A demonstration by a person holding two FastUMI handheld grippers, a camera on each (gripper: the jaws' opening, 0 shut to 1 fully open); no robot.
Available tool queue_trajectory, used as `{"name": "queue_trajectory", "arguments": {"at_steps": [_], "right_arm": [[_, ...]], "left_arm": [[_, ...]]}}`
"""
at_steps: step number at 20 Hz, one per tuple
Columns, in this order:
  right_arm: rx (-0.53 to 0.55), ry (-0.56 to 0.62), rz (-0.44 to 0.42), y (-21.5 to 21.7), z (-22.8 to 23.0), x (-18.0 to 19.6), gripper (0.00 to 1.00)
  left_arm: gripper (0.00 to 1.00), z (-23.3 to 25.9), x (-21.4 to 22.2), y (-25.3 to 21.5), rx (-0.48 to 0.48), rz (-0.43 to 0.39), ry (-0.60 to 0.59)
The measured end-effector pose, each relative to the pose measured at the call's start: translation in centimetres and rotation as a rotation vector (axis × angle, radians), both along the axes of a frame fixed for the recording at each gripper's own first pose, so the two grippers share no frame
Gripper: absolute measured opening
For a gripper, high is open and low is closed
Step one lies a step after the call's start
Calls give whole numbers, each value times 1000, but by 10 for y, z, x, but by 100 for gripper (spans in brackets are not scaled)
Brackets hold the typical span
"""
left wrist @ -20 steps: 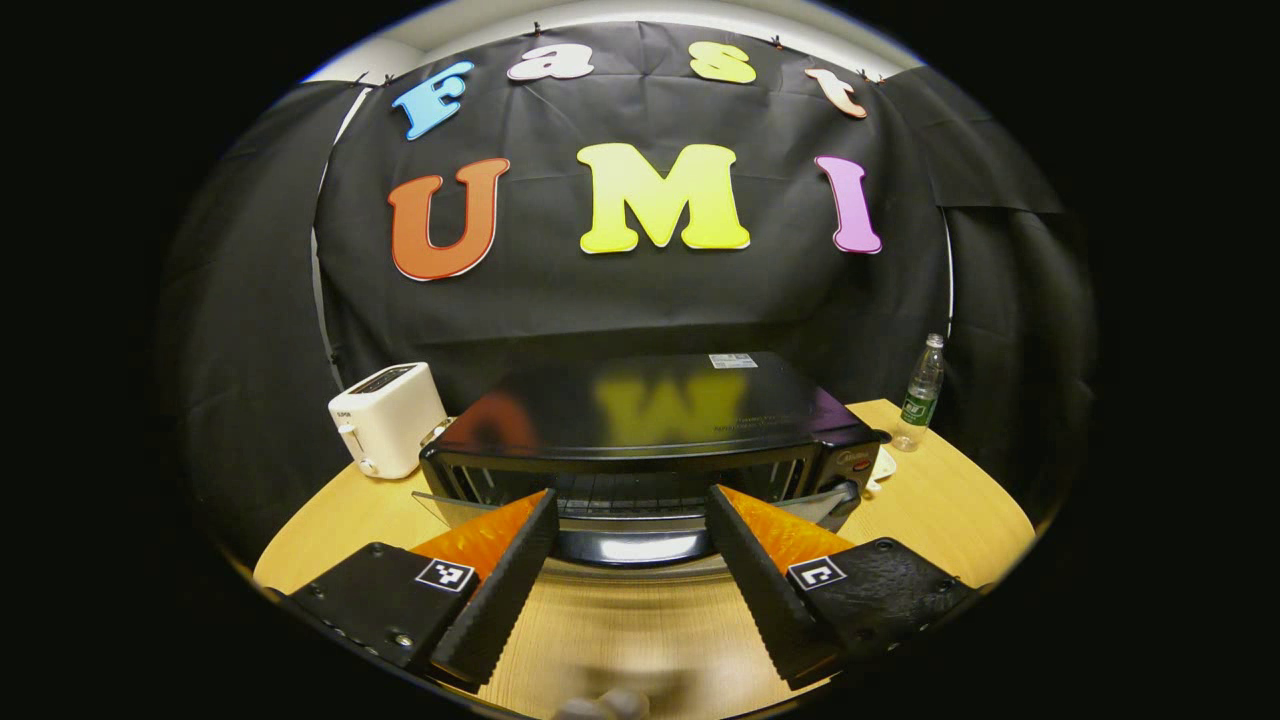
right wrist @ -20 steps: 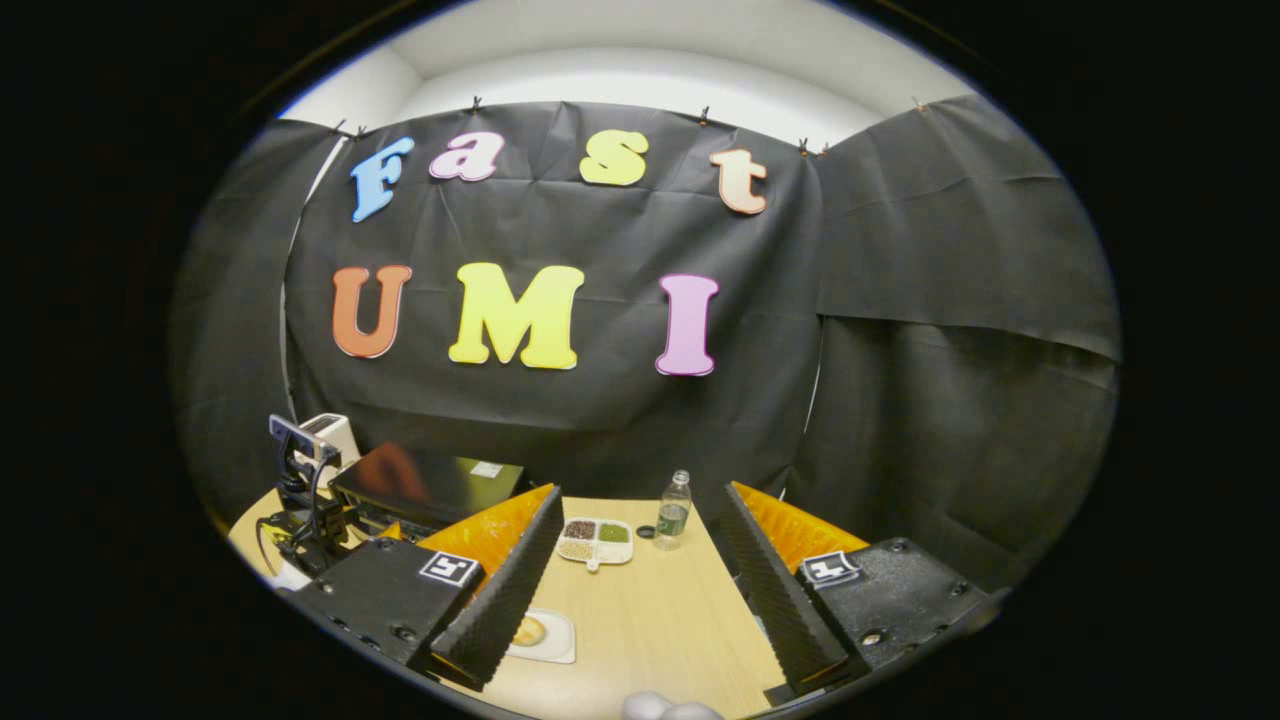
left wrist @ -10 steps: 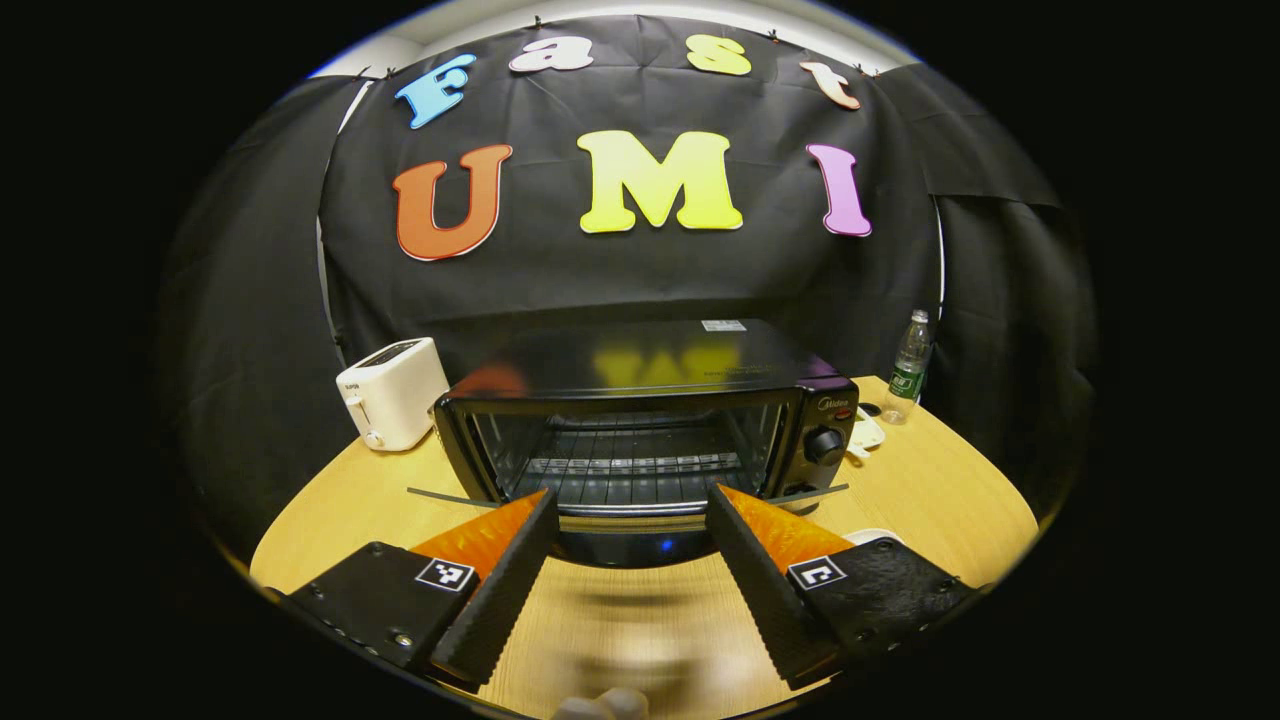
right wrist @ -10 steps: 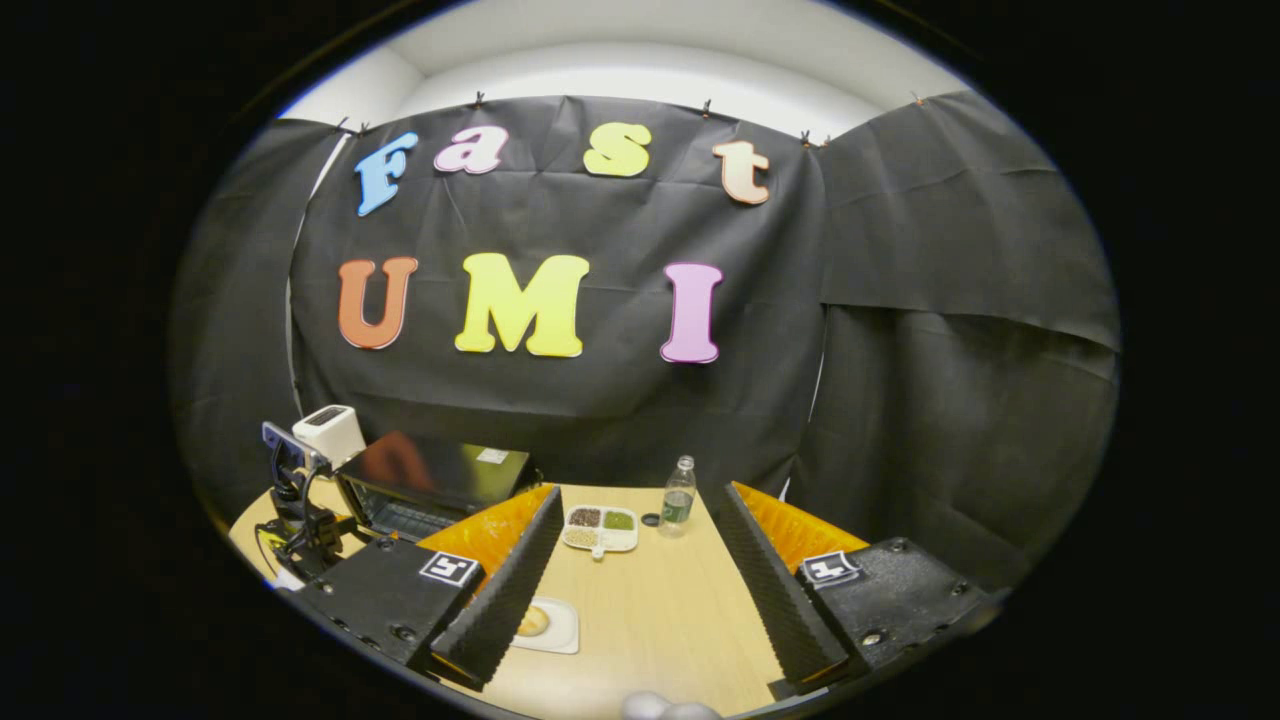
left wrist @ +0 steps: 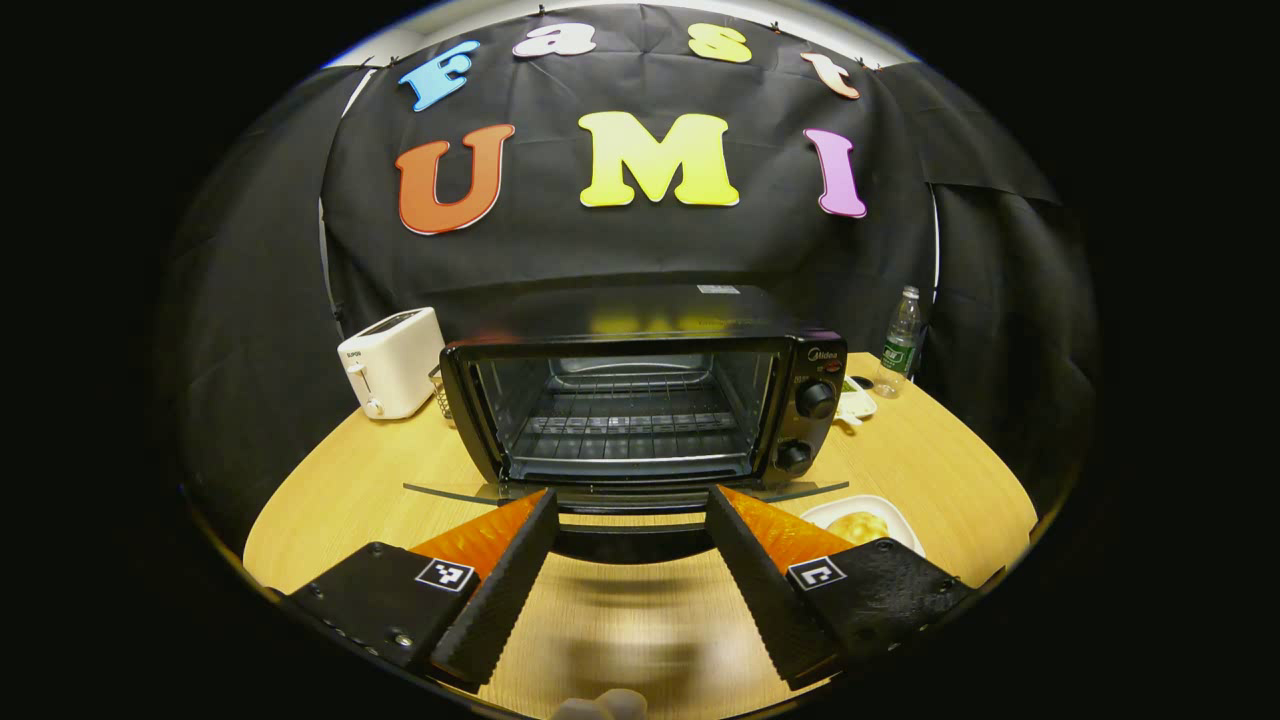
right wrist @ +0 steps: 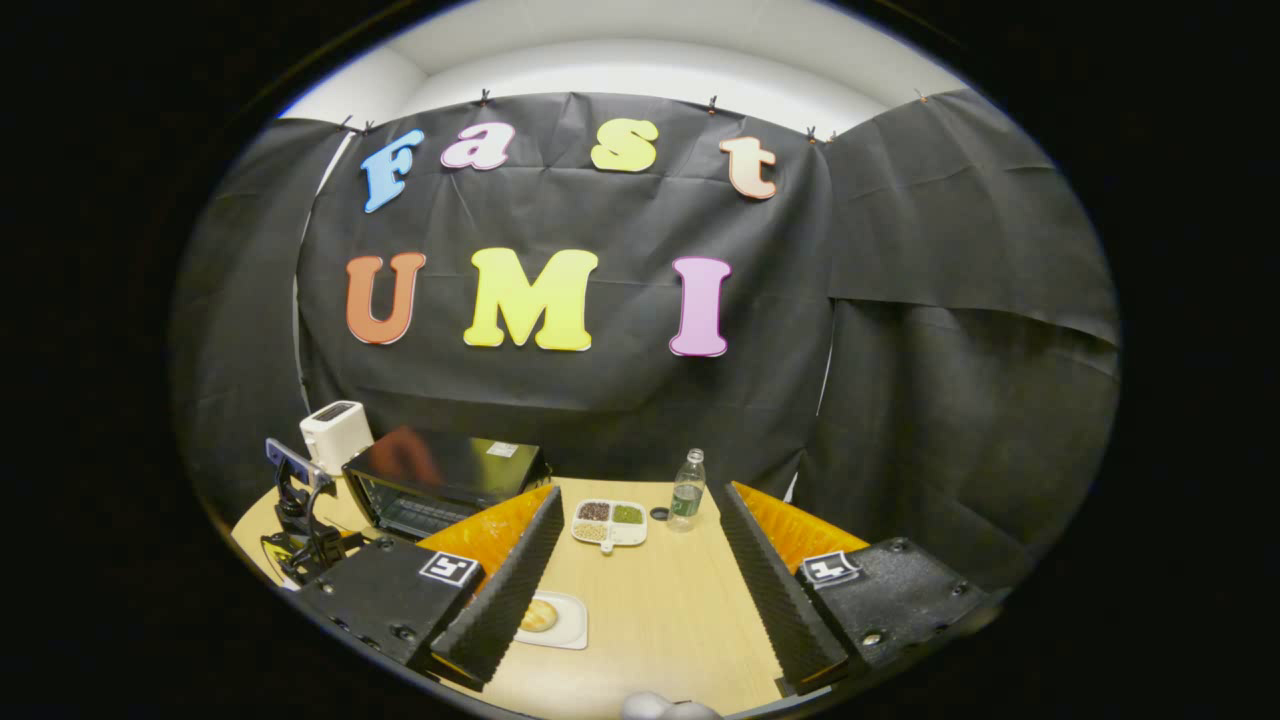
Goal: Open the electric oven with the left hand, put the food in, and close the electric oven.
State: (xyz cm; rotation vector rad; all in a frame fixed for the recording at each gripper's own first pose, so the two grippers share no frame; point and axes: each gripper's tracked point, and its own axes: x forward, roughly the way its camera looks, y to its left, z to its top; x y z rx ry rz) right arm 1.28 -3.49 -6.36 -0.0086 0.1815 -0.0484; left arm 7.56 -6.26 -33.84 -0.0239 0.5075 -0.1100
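In the left gripper view a white toaster (left wrist: 390,361) stands at the far left of the round wooden table (left wrist: 940,470), just beside the black electric oven (left wrist: 640,395); the oven sits straight ahead of the left gripper (left wrist: 630,580), its glass door (left wrist: 625,492) dropped flat toward the camera so that the wire rack (left wrist: 630,425) inside shows; the gripper's fingers are spread wide with nothing between them, their tips at the front edge of the lowered door, though whether they touch it cannot be told; right of the oven's two knobs (left wrist: 815,398) a white plate (left wrist: 905,520) carries a pale bun (left wrist: 860,527), partly behind the right-hand finger; farther back stands a plastic bottle (left wrist: 898,343). In the right gripper view the other gripper's frame (right wrist: 300,520) shows at the left, in front of the oven (right wrist: 440,480); the right gripper (right wrist: 635,590) hangs above the table with its fingers likewise spread and empty; the plate with the bun (right wrist: 538,615) lies low beside its left-hand finger; a divided dish (right wrist: 610,520) and the bottle (right wrist: 686,490) sit farther off between the fingers.
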Motion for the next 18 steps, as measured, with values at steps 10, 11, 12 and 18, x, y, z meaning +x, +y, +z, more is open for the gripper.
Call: {"name": "queue_trajectory", "arguments": {"at_steps": [10,11,12,18], "right_arm": [[7,15,5,6,-11,0,100],[6,17,5,5,-13,0,100],[7,21,6,6,-16,0,100],[5,53,6,5,-32,0,100]], "left_arm": [[100,-44,-35,-3,-35,-8,177],[99,-50,-38,-3,-40,-5,196],[97,-61,-41,-2,-44,-1,227],[96,-98,-44,-4,-73,23,334]]}}
